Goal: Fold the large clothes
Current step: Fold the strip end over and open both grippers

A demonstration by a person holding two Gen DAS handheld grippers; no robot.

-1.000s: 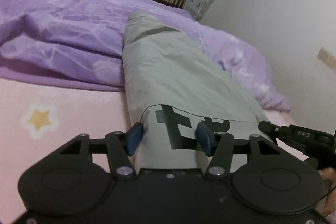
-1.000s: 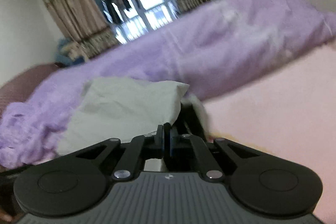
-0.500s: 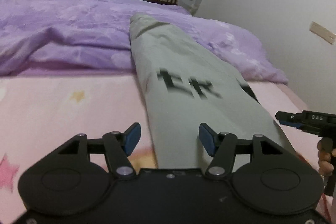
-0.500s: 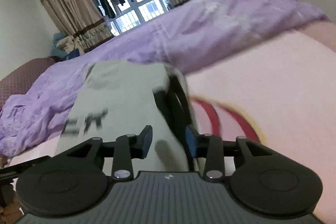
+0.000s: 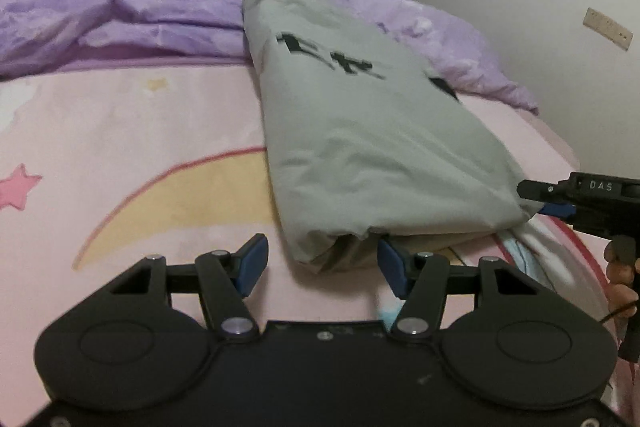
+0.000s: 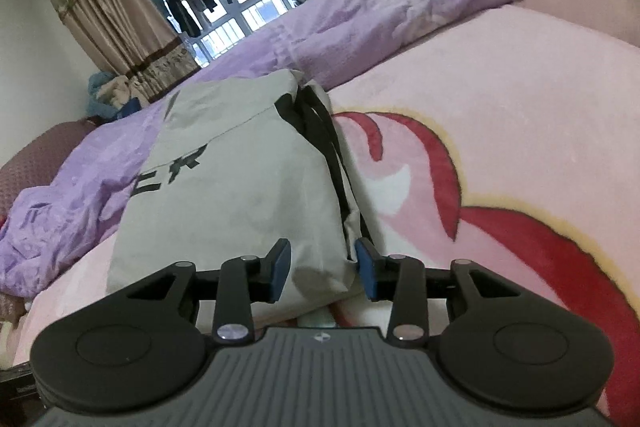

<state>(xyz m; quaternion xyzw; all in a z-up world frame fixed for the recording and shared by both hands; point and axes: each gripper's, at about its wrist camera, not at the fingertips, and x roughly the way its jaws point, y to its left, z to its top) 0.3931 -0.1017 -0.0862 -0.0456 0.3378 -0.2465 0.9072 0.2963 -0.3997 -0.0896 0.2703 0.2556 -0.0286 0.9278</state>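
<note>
We kept both claws wide open, holding nothing: left gripper (image 5: 320,269) & right gripper (image 6: 322,275) at frame centre, flanking grey garment (image 5: 372,147) near edge; regrip corners evenly.

A folded grey garment (image 5: 372,131) with black lettering lay lengthwise on the pink blanket (image 5: 132,131), its far end resting on the purple duvet (image 5: 120,15). The left gripper (image 5: 322,265) stood wide open at the garment's near edge, gripping nothing. The right gripper (image 5: 560,203) sat at the garment's near right corner.
</note>
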